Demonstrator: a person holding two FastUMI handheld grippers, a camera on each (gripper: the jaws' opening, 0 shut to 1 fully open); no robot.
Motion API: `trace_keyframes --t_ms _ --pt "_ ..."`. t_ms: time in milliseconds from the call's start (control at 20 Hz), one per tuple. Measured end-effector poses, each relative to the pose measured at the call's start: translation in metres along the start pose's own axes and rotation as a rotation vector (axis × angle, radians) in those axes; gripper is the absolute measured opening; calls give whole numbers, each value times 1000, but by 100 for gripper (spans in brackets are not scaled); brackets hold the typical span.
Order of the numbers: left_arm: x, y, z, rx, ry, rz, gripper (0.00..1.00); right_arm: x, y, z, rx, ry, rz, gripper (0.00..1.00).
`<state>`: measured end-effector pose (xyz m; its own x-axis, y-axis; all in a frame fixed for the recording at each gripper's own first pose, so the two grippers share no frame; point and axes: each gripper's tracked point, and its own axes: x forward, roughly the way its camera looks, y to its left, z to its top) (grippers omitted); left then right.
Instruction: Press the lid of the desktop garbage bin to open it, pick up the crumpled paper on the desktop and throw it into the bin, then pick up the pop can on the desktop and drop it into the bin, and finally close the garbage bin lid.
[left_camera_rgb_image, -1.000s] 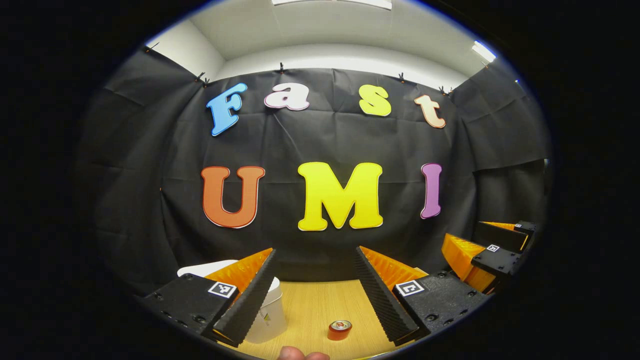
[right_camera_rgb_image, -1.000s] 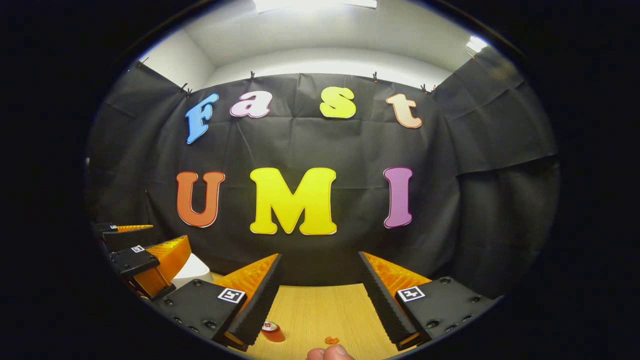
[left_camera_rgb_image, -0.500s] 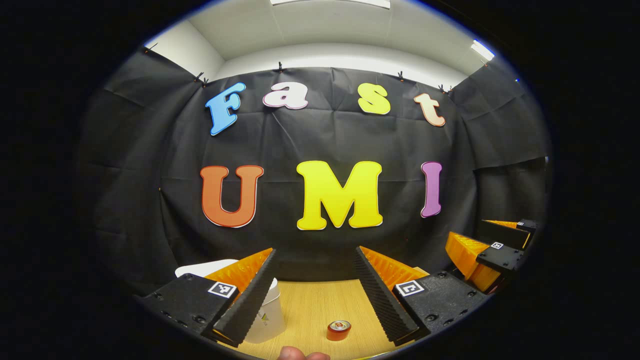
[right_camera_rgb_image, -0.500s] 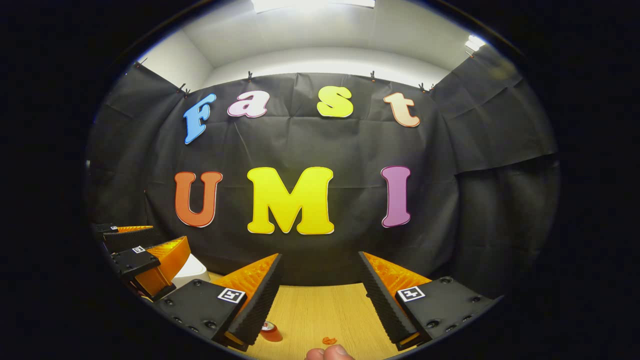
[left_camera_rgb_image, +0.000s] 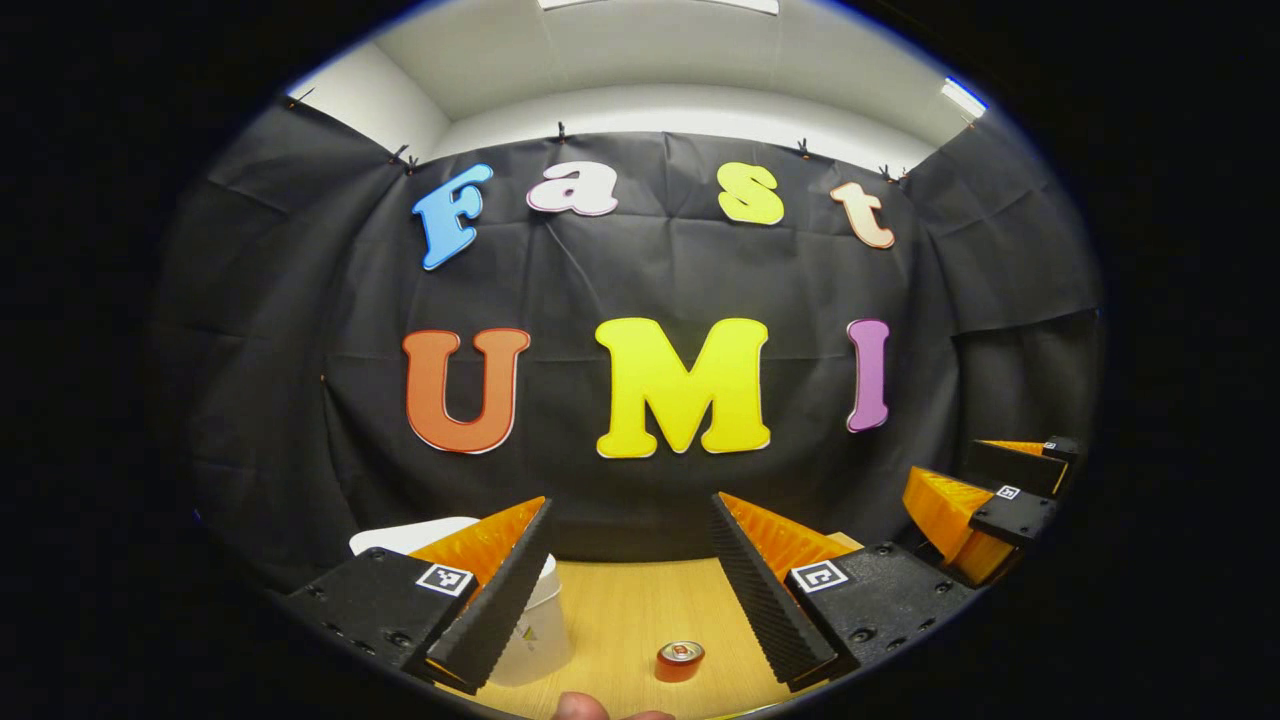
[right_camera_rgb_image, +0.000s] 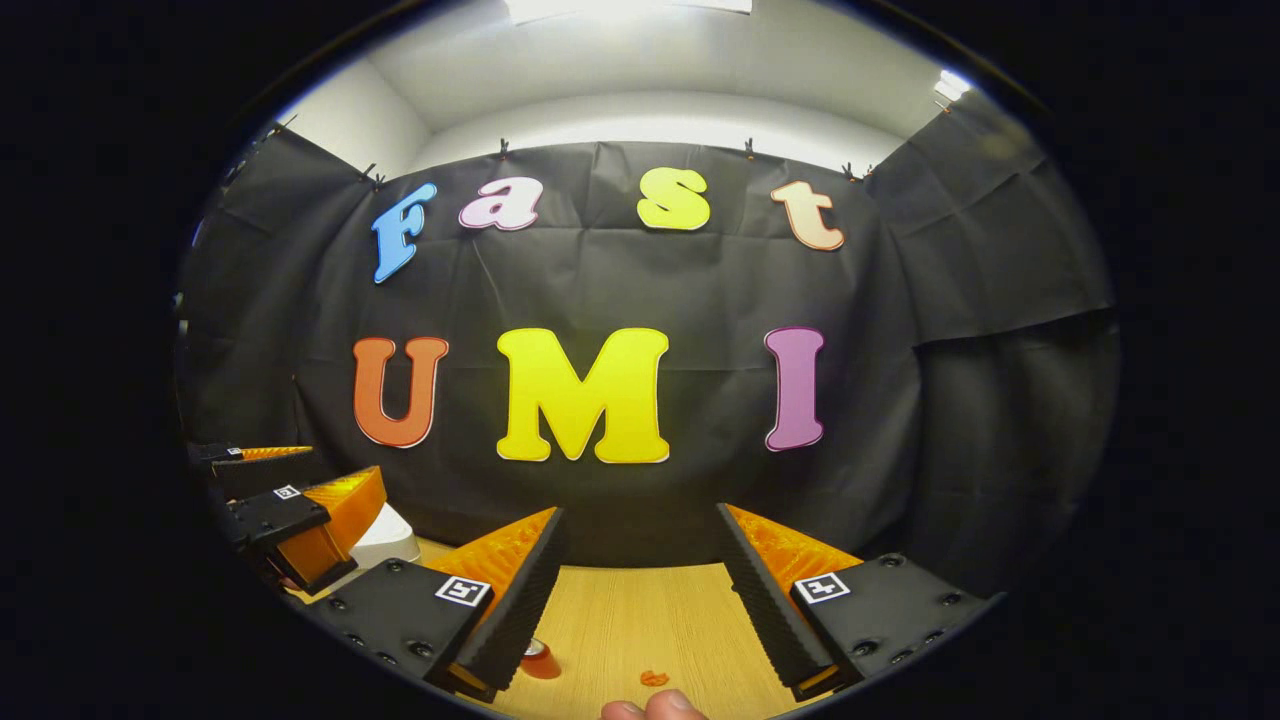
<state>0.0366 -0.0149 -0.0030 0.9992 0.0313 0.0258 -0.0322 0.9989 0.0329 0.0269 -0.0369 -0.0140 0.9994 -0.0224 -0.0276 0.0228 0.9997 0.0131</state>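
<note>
While both my jaws stand wide and empty above the tabletop (left_camera_rgb_image: 620, 610), nothing looks started: the bin (left_camera_rgb_image: 535, 620) sits lid down toward the left edge, the pop can (left_camera_rgb_image: 680, 660) beside it. Next, I judge, my left gripper (left_camera_rgb_image: 625, 570) presses that lid.

Count at this moment — two grippers: left gripper (left_camera_rgb_image: 630, 585), right gripper (right_camera_rgb_image: 640, 590), each with two jaws spread apart. One white bin (left_camera_rgb_image: 535, 625), lid down. One pop can (left_camera_rgb_image: 680, 660), upright on the surface (left_camera_rgb_image: 630, 610). One small orange scrap (right_camera_rgb_image: 654, 678). One fingertip (right_camera_rgb_image: 650, 708) per view.
</note>
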Motion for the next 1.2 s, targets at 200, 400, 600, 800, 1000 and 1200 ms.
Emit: trace_keyframes --t_ms 200,400,600,800,1000,1200 --pt "14 30 2 4 4 94 98 8 3 7 -14 -13 28 92" --pt "22 61 -6 1 28 205 88 18 5 10 -17 -14 63 93" --pt "30 91 -8 -4 33 321 83 24 -1 8 -23 -3 77 94" --pt "36 111 -21 -24 59 396 75 26 -6 7 -37 7 87 94" --pt "44 129 -32 -12 82 489 59 28 -14 4 -77 7 82 94" --pt "50 142 -54 -11 129 545 40 29 -17 1 -79 19 80 94"
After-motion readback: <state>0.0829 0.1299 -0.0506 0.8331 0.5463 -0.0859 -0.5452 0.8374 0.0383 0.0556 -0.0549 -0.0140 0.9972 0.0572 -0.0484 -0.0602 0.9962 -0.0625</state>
